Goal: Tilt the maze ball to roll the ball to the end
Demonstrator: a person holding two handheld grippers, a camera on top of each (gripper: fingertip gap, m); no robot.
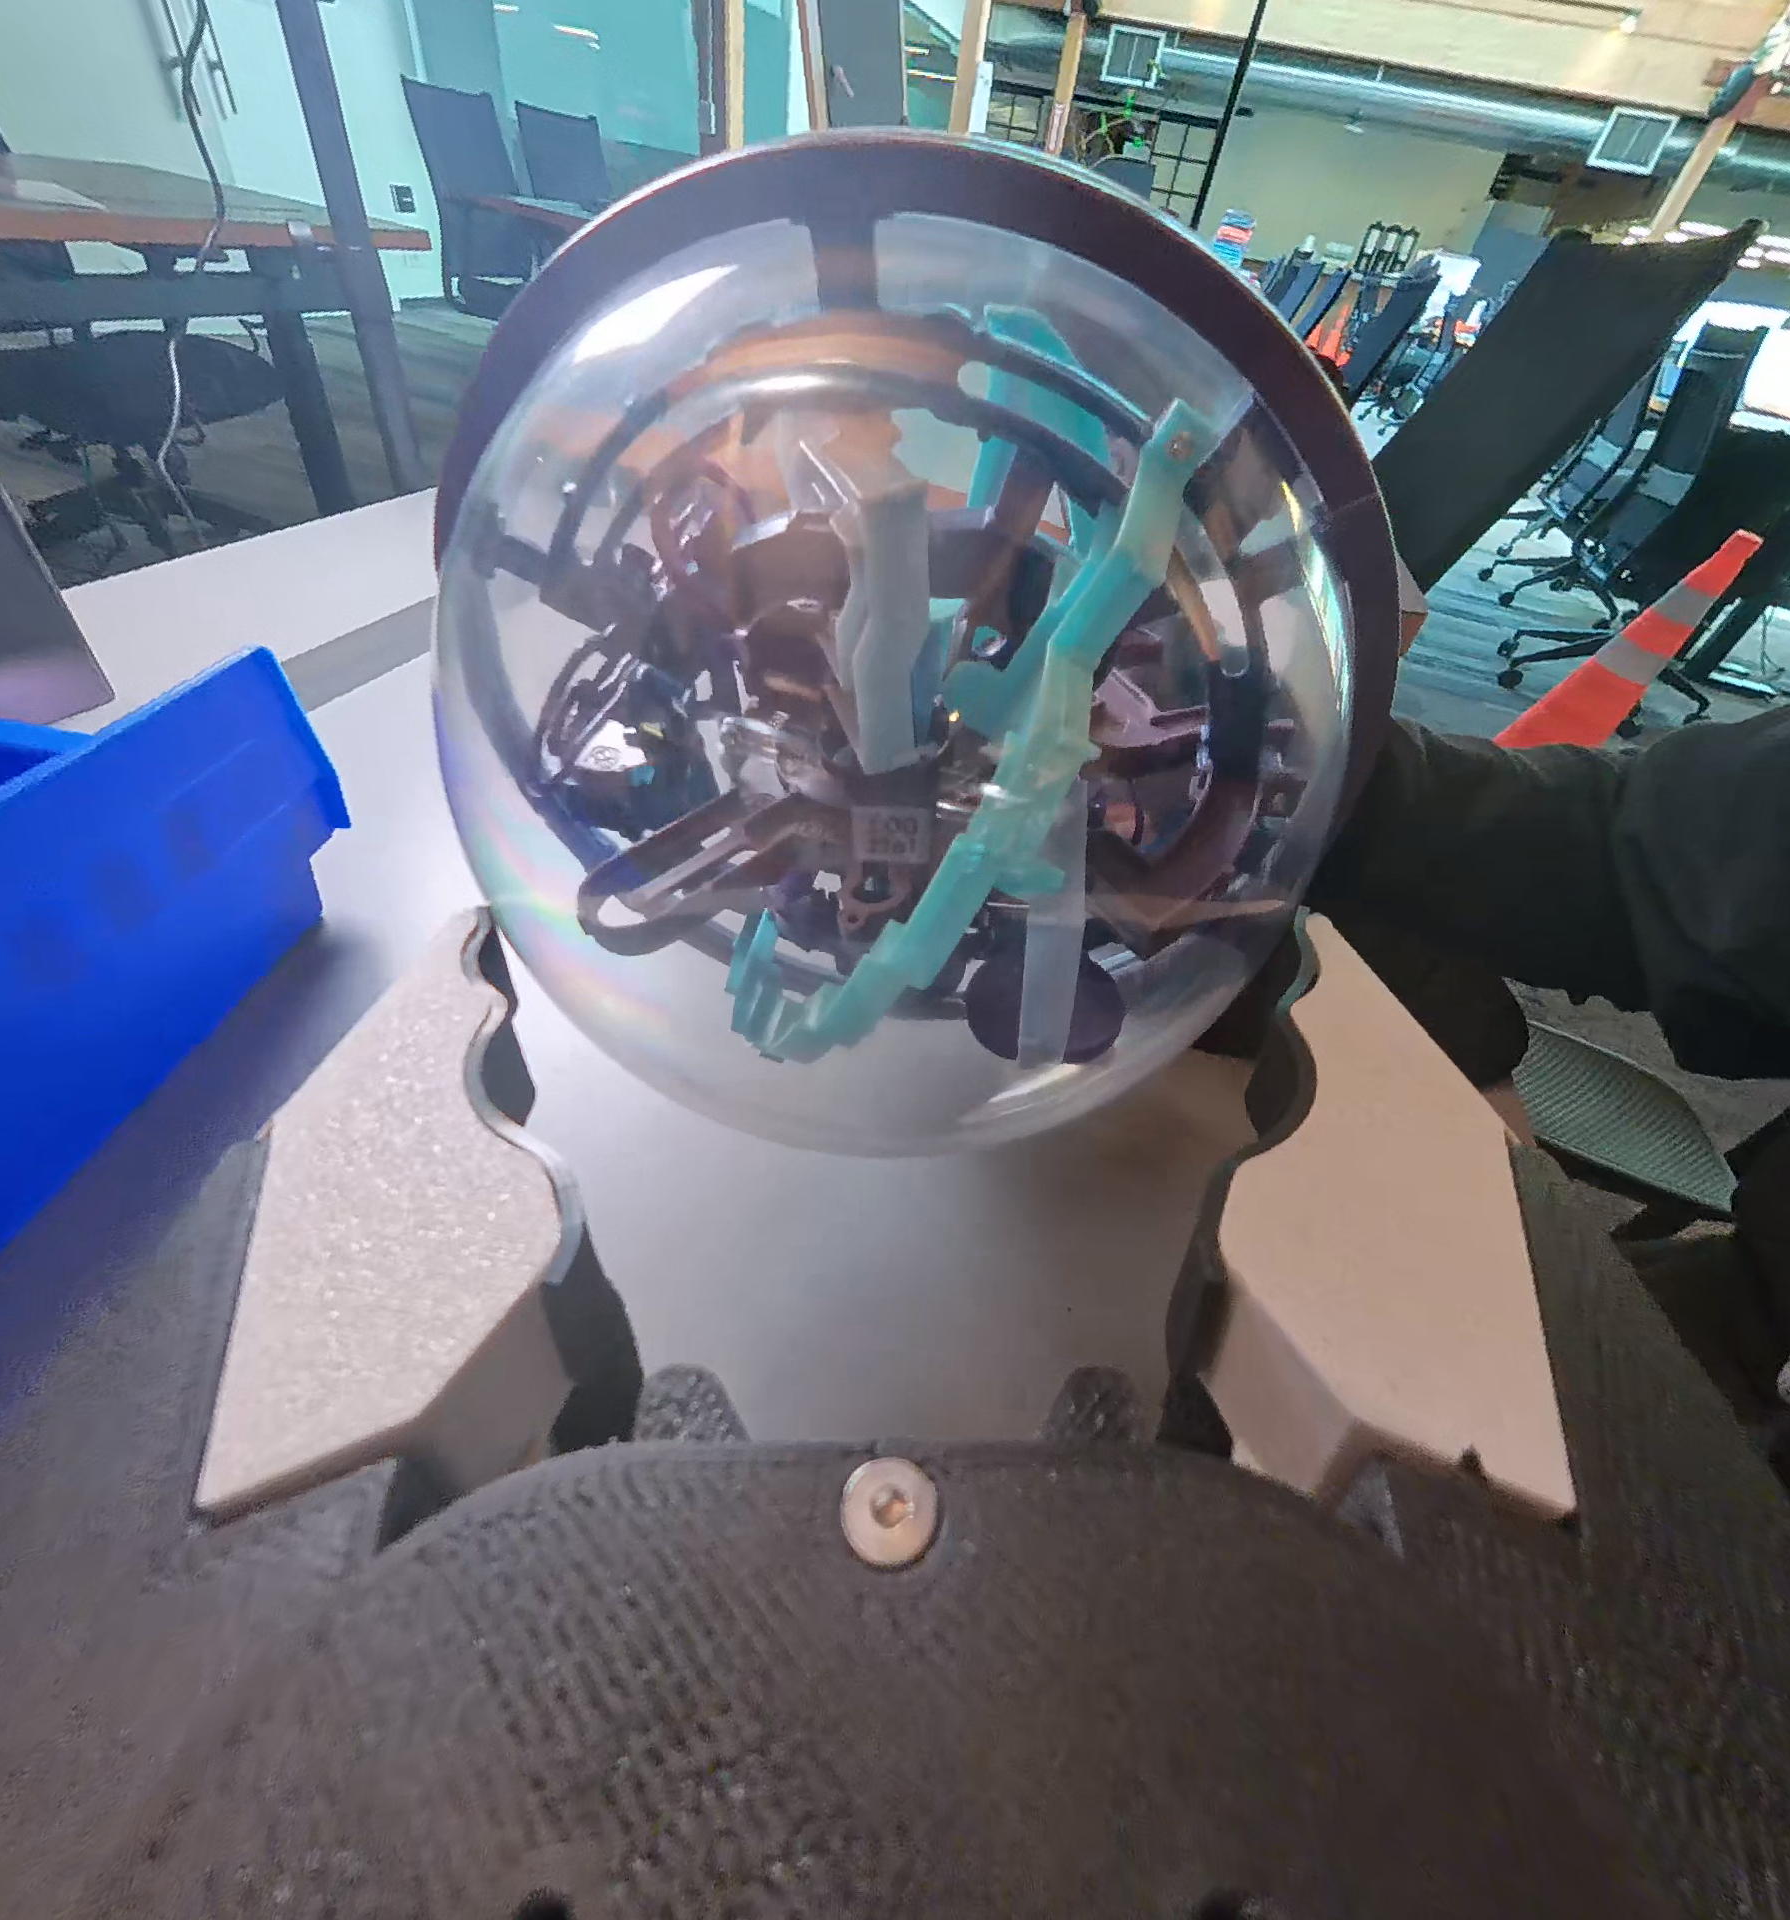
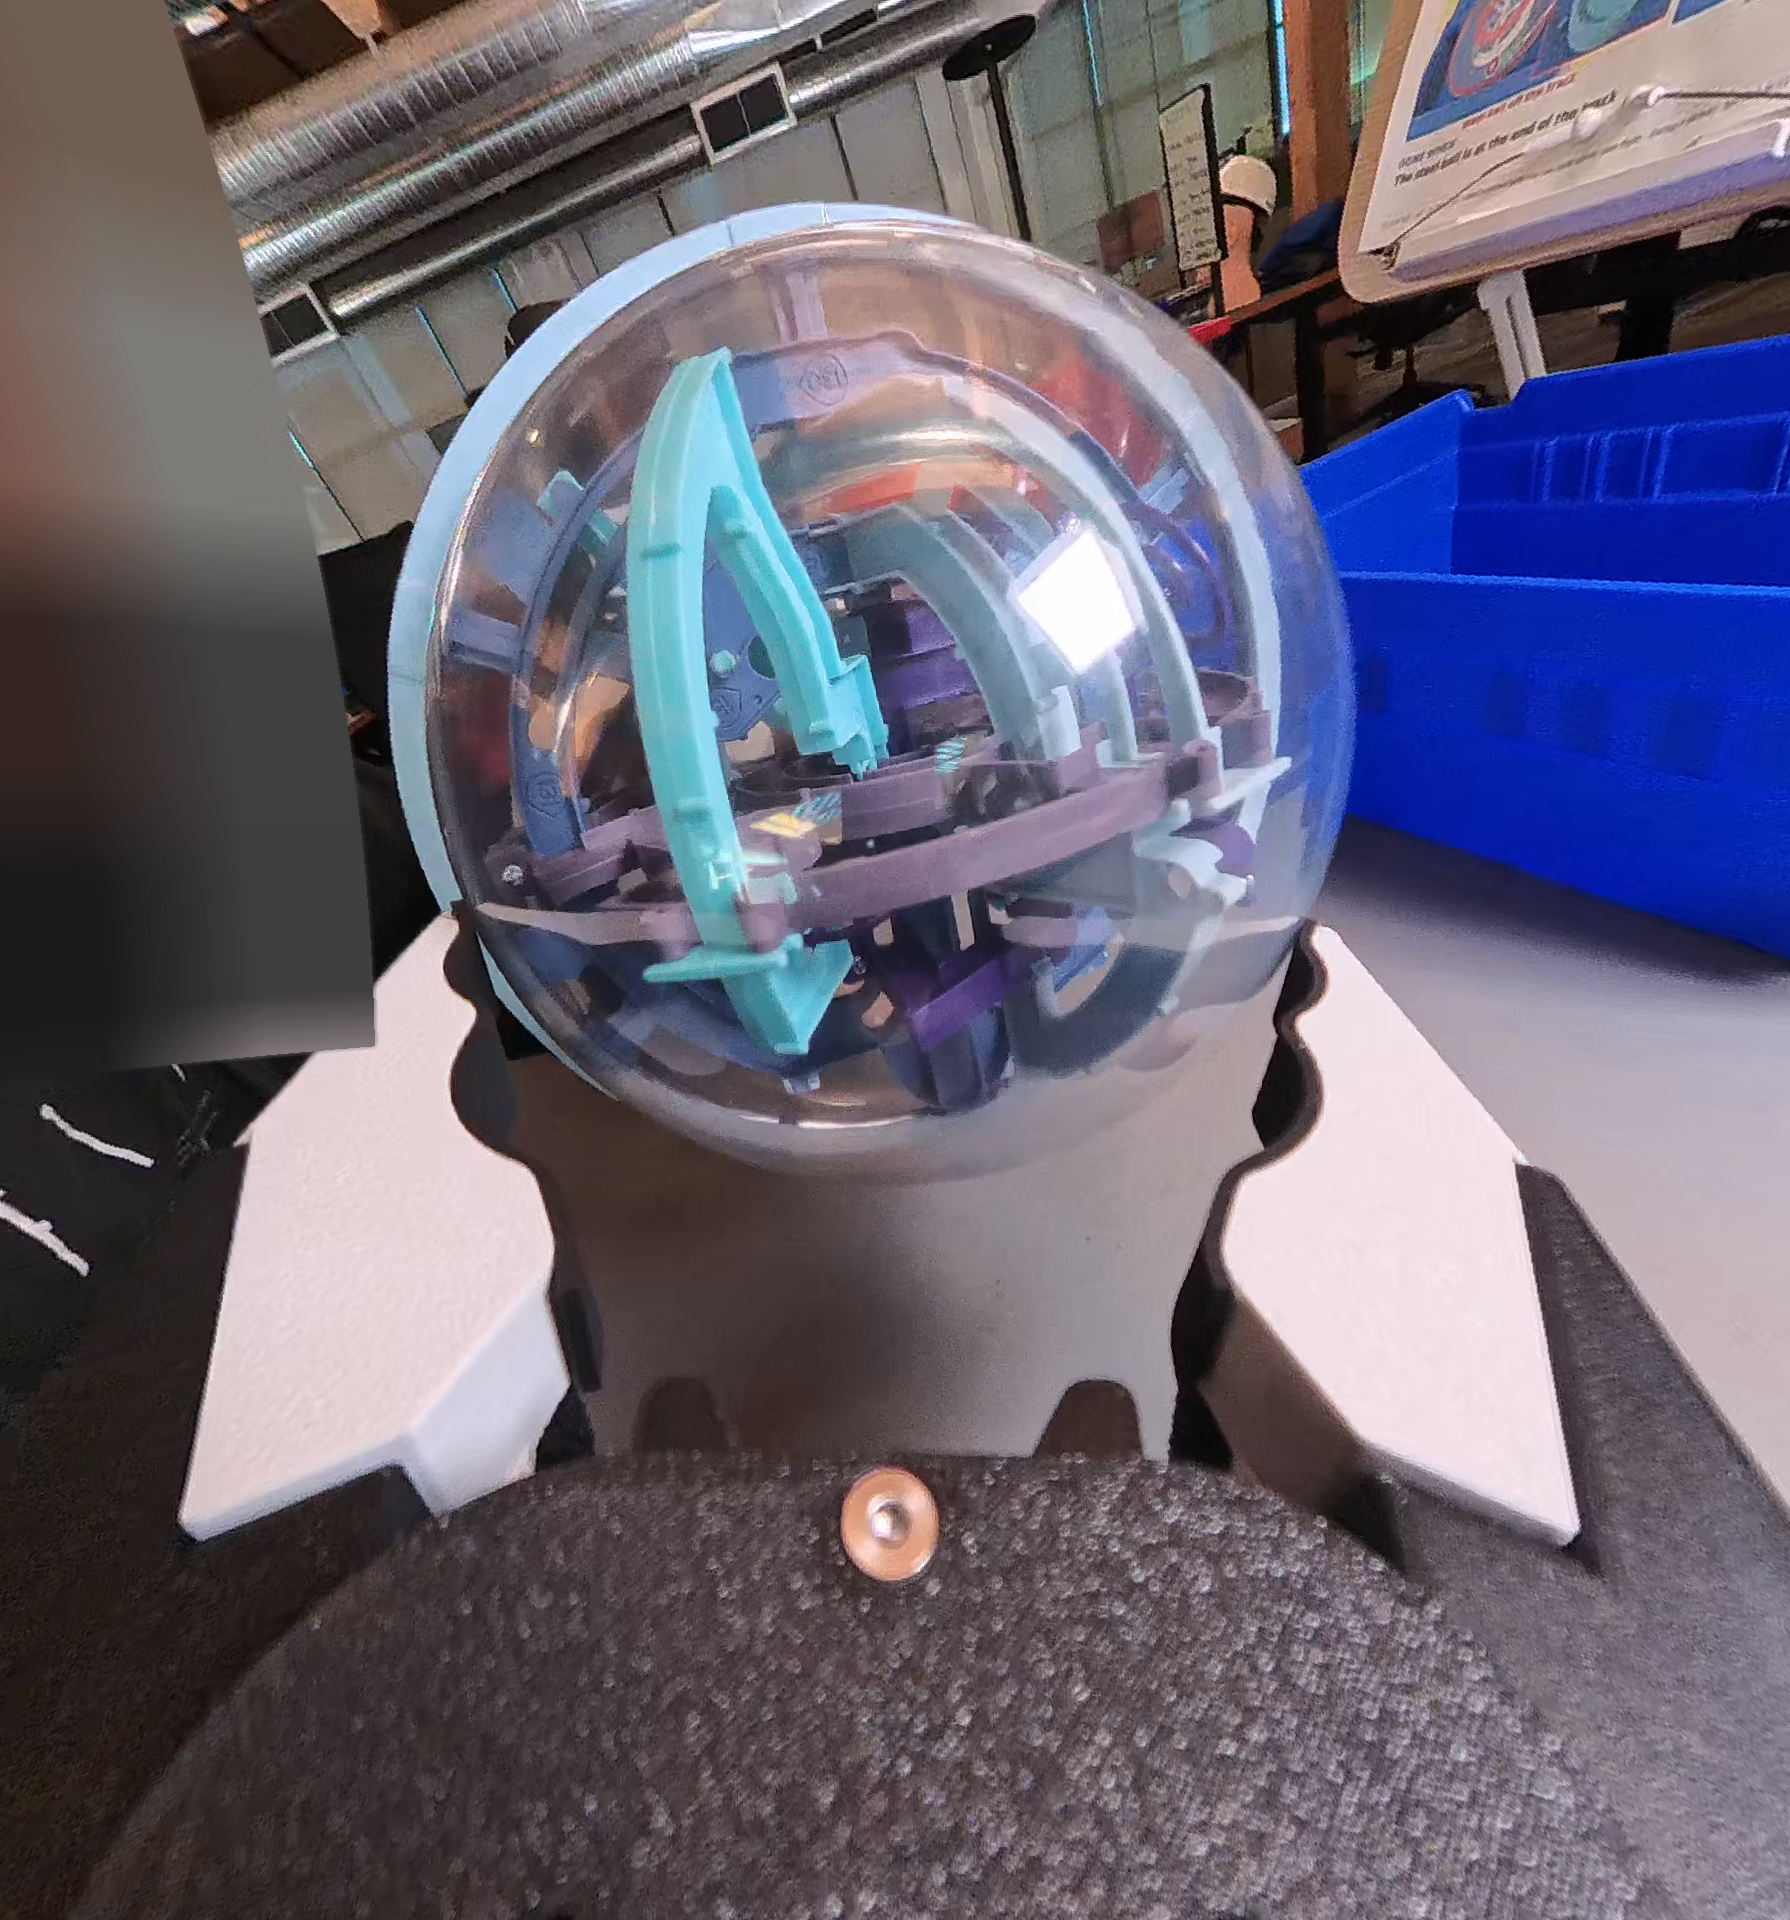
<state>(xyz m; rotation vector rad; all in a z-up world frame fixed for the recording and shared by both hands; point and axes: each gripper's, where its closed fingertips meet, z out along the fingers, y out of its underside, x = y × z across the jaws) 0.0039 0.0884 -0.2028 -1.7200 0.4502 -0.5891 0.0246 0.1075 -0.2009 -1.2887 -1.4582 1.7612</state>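
The maze ball (image 1: 896, 644) is a big clear ball, and it works like a see-through box. Inside it are lots of curvy tracks in teal, purple, gray, brown and orange. A small shiny ball sits on a purple track near the left edge in the right wrist view, though it is tiny and hard to be sure of. The big ball is up off the gray table (image 1: 247, 613), held between the two grippers.

The left gripper (image 1: 891, 966) is spread wide, and its two fingertips press against the lower sides of the maze ball. A dark ring runs around the ball's far edge in this view. A dark sleeve (image 1: 1597, 873) reaches in from the right, behind the ball.

The right gripper (image 2: 886, 977) is spread wide too, with its two fingertips hugging the ball low down on each side. From here the ring around the ball looks light blue.

A blue bin (image 2: 1618, 644) sits on the table beside the ball. It has thin walls inside that split it into parts. What can be seen of those parts shows only blue plastic. In the left wrist view the same bin (image 1: 112, 914) is on the left, and only its outside shows.

A clipboard (image 2: 1597, 135) with a picture page stands behind the bin.
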